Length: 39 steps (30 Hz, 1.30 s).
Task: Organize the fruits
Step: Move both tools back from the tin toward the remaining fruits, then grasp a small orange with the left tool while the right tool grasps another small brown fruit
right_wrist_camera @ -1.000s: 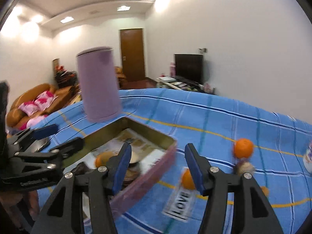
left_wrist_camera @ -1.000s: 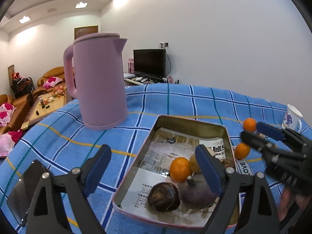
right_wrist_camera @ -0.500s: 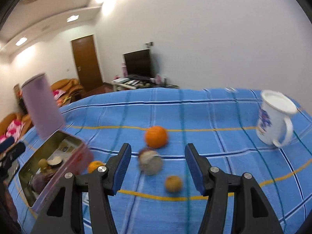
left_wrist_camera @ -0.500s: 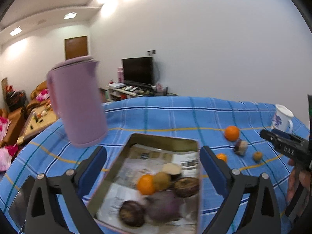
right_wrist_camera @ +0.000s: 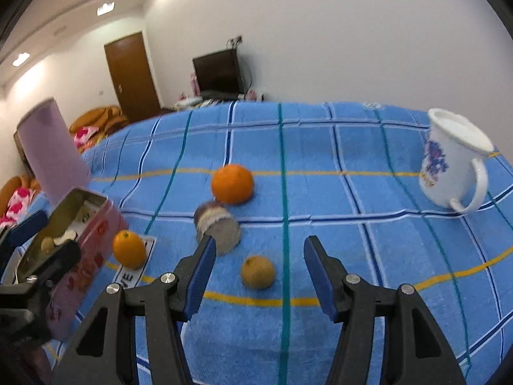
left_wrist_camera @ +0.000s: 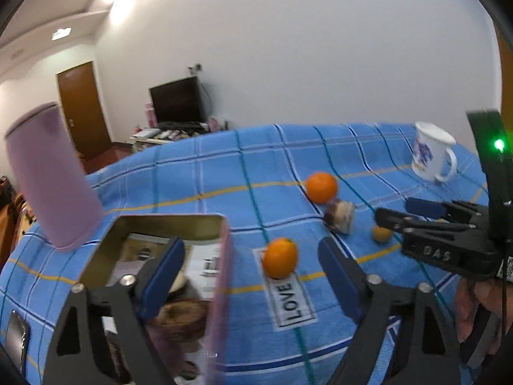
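A small orange (left_wrist_camera: 280, 258) rests on the cloth's LOVE label, just right of the pink tin (left_wrist_camera: 221, 256). Several fruits lie in the tin. My left gripper (left_wrist_camera: 251, 276) hovers with its left finger over the tin and its right finger past the orange. Its jaws are closing with nothing pressed between them. Farther right lie a bigger orange (right_wrist_camera: 232, 183), a cut fruit (right_wrist_camera: 218, 226) and a small yellowish fruit (right_wrist_camera: 258, 271). My right gripper (right_wrist_camera: 261, 276) stands open just before the yellowish fruit, its fingers either side and clear of it.
A pink kettle (left_wrist_camera: 51, 179) stands behind the tin at the left. A white mug (right_wrist_camera: 455, 160) sits at the far right of the blue checked cloth (right_wrist_camera: 320, 192). A dark phone (left_wrist_camera: 17, 343) lies at the near left edge.
Both grippers swung to the right. The tin slid from the middle to the left of the left wrist view. The loose fruits came under the right gripper. The left jaws narrowed a little.
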{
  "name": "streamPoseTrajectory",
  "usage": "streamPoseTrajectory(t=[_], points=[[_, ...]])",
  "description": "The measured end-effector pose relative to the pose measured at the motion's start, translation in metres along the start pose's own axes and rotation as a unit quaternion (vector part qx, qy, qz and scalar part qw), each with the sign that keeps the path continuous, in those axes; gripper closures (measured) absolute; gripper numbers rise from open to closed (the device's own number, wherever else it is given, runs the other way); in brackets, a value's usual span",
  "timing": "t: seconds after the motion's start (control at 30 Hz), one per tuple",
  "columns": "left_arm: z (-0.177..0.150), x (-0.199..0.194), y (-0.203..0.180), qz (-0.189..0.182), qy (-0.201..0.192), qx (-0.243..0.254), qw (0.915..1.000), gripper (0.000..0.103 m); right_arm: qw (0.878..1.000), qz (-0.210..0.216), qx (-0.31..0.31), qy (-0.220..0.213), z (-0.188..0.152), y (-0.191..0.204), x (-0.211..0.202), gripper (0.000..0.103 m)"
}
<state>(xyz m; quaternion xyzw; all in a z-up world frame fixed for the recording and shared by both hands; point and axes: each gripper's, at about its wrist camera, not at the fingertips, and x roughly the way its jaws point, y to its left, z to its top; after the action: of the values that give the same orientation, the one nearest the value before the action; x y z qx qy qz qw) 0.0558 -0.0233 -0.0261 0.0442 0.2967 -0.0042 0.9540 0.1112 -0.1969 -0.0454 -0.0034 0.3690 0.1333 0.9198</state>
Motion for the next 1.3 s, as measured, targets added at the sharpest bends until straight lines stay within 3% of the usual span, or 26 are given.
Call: streamPoseTrajectory(t=[0.1, 0.3, 0.53, 0.73, 0.97, 1.07, 1.17, 1.3], points=[[0.000, 0.009, -0.015, -0.028, 0.018, 0.016, 0.9993, 0.029, 1.000, 0.000, -0.008, 0.017, -0.004, 0.004, 0.007, 0.056], [0.001, 0.032, -0.027, -0.052, 0.053, 0.030, 0.9968, 0.053, 0.999, 0.011, 0.001, 0.040, -0.006, -0.001, 0.013, 0.058], [0.007, 0.049, -0.023, -0.048, 0.070, 0.028, 0.9960, 0.054, 0.998, 0.017, 0.005, 0.052, -0.005, -0.002, 0.018, 0.058], [0.004, 0.062, -0.028, 0.022, 0.082, 0.064, 0.9943, 0.051, 0.998, 0.025, 0.015, 0.061, -0.006, -0.006, 0.021, 0.058], [-0.006, 0.050, 0.004, 0.024, 0.083, 0.052, 0.9949, 0.052, 0.997, 0.027, 0.015, 0.065, -0.007, -0.007, 0.021, 0.058], [-0.008, 0.047, 0.011, 0.003, 0.080, 0.043, 0.9959, 0.051, 0.997, 0.023, 0.007, 0.071, -0.007, -0.003, 0.023, 0.058], [-0.007, 0.048, 0.005, -0.025, 0.085, 0.039, 0.9954, 0.051, 0.997, 0.024, 0.006, 0.071, -0.007, -0.002, 0.024, 0.058], [-0.003, 0.058, -0.010, -0.029, 0.094, 0.056, 0.9935, 0.050, 0.997, 0.025, 0.005, 0.074, -0.007, -0.002, 0.025, 0.059]])
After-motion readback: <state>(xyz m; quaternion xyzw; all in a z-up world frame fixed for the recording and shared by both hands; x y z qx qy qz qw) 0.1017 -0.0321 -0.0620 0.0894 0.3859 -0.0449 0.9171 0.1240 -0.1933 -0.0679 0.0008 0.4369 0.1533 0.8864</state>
